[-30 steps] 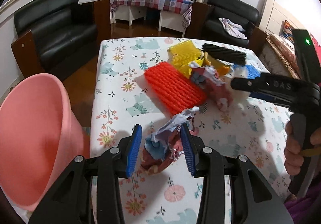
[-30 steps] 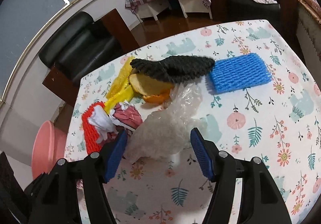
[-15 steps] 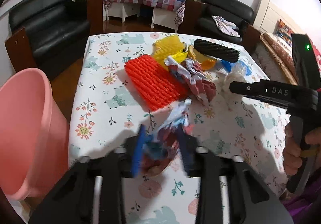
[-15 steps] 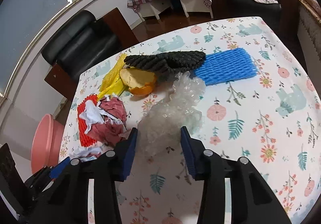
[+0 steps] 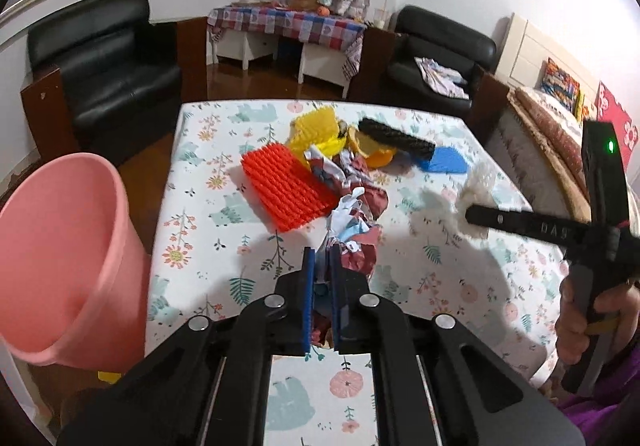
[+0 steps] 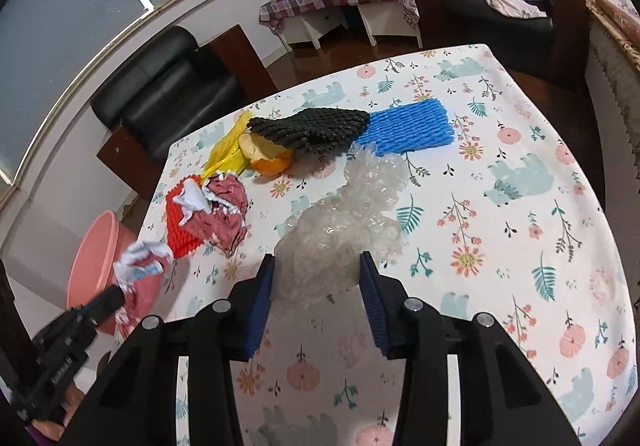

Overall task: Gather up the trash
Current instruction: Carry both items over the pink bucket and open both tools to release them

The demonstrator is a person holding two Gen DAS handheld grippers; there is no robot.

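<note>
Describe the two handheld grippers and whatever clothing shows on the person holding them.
Both are black plastic tools with silver bolt heads. The left gripper and right gripper carry ribbed blue pads on their fingers. From the side, the right one shows faint letters on its arm, an upright black box with a green light and a pistol handle. A purple sleeve shows at the frame's corner.

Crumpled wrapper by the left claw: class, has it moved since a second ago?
Yes. The crumpled wrapper, pinched in the left claw, has lifted off the tablecloth, toward the pink bucket.
</note>
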